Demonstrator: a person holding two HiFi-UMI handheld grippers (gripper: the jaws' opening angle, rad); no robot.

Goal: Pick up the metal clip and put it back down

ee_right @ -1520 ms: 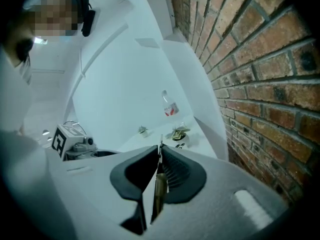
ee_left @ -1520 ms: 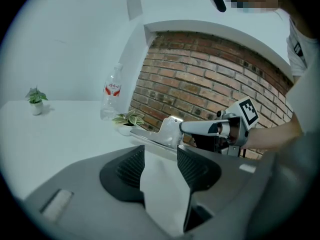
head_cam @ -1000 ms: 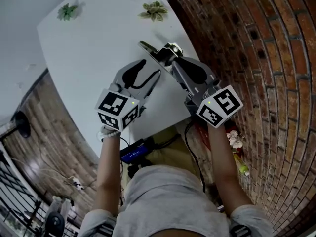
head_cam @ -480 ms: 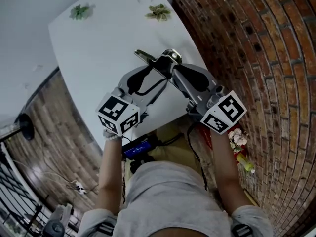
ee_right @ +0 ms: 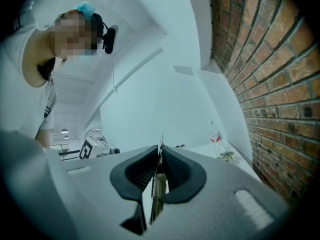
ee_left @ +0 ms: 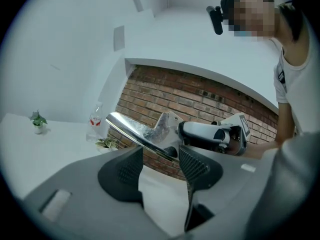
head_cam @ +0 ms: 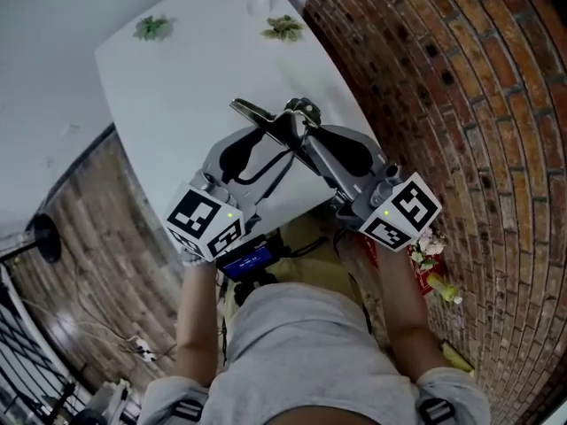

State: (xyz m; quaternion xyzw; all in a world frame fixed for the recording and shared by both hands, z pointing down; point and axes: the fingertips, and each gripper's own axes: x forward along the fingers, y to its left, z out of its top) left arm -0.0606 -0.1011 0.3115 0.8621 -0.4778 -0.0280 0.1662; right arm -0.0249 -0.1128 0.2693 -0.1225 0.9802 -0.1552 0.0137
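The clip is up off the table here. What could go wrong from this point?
The right gripper pinches only a thin edge of the metal clip, so it may swivel or slip and drop to the white table. The left gripper, its jaws having just closed slightly, is open with the clip's long arm across its tips, not pressed. It gives no backup hold, and a bump could dislodge the clip.

Grey T-shirt [head_cam: 301,343]; left claw [head_cam: 271,145] and right claw [head_cam: 303,135] grey, black-padded, bearing black-and-white marker cubes [head_cam: 205,221].
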